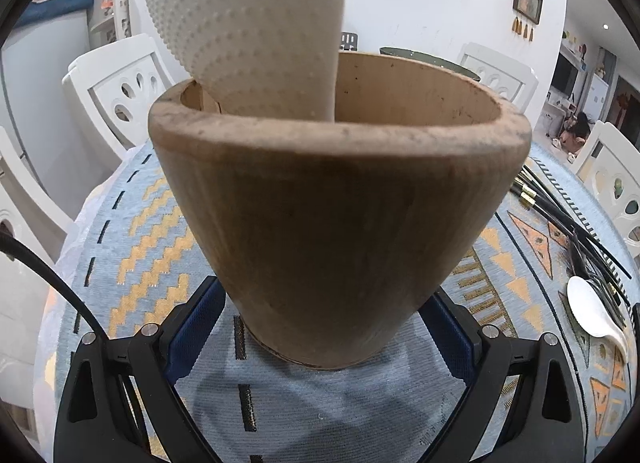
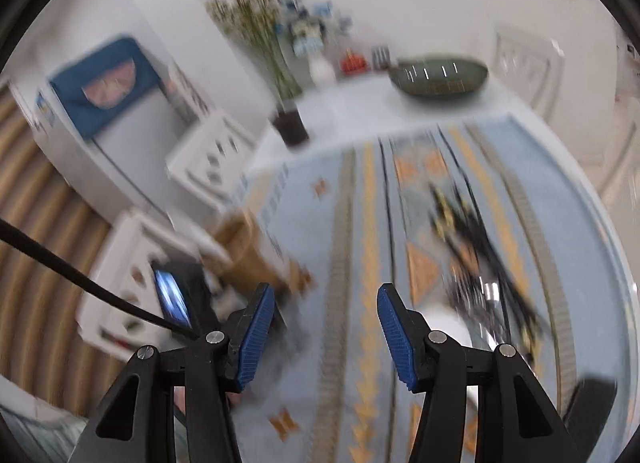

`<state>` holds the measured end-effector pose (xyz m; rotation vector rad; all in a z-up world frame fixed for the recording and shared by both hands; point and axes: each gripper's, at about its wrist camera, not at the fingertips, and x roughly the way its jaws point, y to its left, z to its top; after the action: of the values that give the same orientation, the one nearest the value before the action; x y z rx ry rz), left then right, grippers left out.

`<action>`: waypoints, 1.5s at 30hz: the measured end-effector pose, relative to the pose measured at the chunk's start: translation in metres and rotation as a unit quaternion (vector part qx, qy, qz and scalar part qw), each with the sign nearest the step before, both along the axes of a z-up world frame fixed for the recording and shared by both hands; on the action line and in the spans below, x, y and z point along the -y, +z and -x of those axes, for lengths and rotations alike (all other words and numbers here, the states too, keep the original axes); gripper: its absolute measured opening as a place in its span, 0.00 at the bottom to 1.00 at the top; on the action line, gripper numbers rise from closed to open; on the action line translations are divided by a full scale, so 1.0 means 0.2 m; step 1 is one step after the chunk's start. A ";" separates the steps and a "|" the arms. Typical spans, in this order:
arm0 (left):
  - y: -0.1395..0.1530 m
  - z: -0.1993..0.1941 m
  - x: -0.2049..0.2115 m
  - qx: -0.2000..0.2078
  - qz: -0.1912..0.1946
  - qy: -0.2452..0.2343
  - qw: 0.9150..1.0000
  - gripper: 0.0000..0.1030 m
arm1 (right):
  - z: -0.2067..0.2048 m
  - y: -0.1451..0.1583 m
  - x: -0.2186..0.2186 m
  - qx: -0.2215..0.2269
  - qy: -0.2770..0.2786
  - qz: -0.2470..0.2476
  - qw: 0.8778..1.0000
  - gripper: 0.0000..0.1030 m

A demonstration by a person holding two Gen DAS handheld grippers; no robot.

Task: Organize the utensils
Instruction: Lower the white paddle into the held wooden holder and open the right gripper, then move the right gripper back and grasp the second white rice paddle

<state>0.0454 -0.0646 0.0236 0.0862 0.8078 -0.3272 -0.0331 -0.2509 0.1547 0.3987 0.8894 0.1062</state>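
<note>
A wooden utensil holder [image 1: 336,203] stands on the patterned tablecloth [image 1: 132,231], filling the left wrist view. A white dotted rice paddle [image 1: 256,35] stands in it, blade up. My left gripper [image 1: 320,303] is shut on the holder's lower part, a blue pad against each side. Black chopsticks [image 1: 560,219] and a white spoon [image 1: 592,311] lie to the holder's right. In the blurred right wrist view, my right gripper [image 2: 326,303] is open over the cloth with nothing between its pads. The holder [image 2: 244,247] is to its left, the utensil pile [image 2: 476,263] to its right.
A green bowl [image 2: 440,75] and a dark vase of dried flowers [image 2: 290,127] stand at the table's far end. White chairs [image 1: 116,91] ring the table. A black cable [image 2: 80,279] crosses the left of the right wrist view.
</note>
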 end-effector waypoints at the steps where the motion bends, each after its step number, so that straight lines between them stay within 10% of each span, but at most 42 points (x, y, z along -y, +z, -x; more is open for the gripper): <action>1: 0.00 0.00 0.00 -0.001 0.001 0.003 1.000 0.94 | 0.04 -0.07 -0.02 -0.025 0.006 0.014 1.000 0.50; 11: -0.06 -0.04 -0.02 -0.037 0.009 0.031 0.999 0.99 | 0.22 -0.26 -0.01 -0.044 0.062 0.009 0.997 0.50; 25: -0.18 -0.01 0.23 0.031 -0.190 0.054 0.980 1.00 | 0.31 -0.11 -0.17 0.021 0.117 0.091 0.989 0.50; 38: -0.20 0.02 0.13 -0.006 -0.126 0.055 0.991 1.00 | 0.40 -0.22 -0.01 0.018 0.096 0.024 0.995 0.50; 45: -0.14 -0.02 0.01 -0.017 -0.040 0.040 0.998 1.00 | 0.33 -0.36 0.23 -0.063 0.004 -0.039 0.997 0.50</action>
<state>0.0497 -0.0659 -0.0045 0.1231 0.8565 -0.2218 -0.0998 -0.2974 0.0825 0.4791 1.0124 0.1245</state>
